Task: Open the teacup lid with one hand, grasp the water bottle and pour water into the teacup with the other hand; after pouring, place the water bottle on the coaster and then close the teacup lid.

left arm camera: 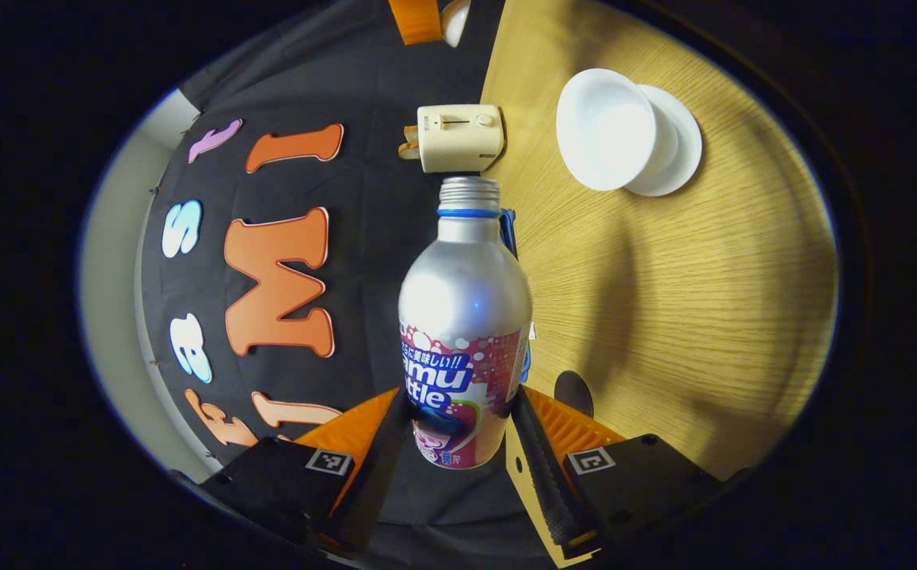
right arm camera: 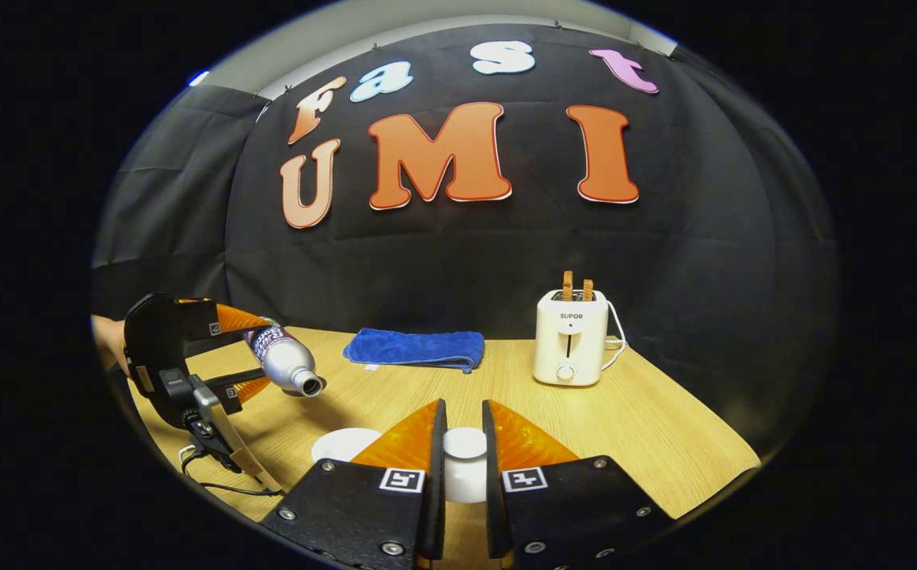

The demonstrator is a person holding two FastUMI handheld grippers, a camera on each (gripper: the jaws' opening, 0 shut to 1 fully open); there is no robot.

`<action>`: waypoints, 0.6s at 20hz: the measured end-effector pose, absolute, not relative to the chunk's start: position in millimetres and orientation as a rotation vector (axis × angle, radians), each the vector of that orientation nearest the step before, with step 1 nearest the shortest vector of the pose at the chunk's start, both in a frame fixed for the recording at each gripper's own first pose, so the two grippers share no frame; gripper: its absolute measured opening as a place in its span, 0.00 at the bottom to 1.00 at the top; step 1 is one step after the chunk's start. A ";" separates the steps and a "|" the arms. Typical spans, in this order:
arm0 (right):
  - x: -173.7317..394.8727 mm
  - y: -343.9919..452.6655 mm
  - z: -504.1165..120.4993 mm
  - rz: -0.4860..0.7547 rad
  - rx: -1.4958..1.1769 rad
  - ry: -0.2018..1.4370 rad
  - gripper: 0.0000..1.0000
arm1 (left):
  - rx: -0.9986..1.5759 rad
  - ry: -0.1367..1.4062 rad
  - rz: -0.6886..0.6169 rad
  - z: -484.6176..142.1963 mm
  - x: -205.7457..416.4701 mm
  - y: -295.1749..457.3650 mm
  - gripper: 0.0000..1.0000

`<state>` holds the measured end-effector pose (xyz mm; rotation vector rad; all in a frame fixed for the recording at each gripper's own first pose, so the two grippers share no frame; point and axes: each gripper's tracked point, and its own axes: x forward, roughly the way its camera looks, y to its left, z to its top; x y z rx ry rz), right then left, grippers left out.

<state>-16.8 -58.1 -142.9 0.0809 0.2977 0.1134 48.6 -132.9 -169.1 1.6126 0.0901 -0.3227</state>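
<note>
My left gripper (left arm camera: 458,412) is shut on the lower body of a silver water bottle (left arm camera: 462,317) with a pink label and an uncapped mouth. In the right gripper view that left gripper (right arm camera: 256,354) holds the bottle (right arm camera: 280,356) tipped almost level above the table, mouth toward the middle. A lidless white teacup (left arm camera: 606,127) sits on its saucer (left arm camera: 684,146) on the wooden table (left arm camera: 704,301), apart from the bottle's mouth. My right gripper (right arm camera: 464,412) is shut on the white teacup lid (right arm camera: 465,463). Left of its fingers a white rim (right arm camera: 340,445) of the cup or saucer shows.
A cream toaster (right arm camera: 570,339) with two slices stands at the back right of the table, its cord trailing behind. A folded blue towel (right arm camera: 417,348) lies at the back centre. A small dark round patch (left arm camera: 573,393) lies on the wood beside my left gripper's finger.
</note>
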 end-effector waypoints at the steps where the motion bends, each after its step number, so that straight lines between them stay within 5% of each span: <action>1: -17.5 -57.1 -142.7 0.116 0.079 0.296 0.22 | 1.628 0.080 -0.323 -167.6 48.7 -134.1 0.83; 12: -18.2 -61.3 -136.0 0.111 0.080 0.281 0.22 | 1.758 0.025 -0.369 -163.8 53.4 -147.7 0.83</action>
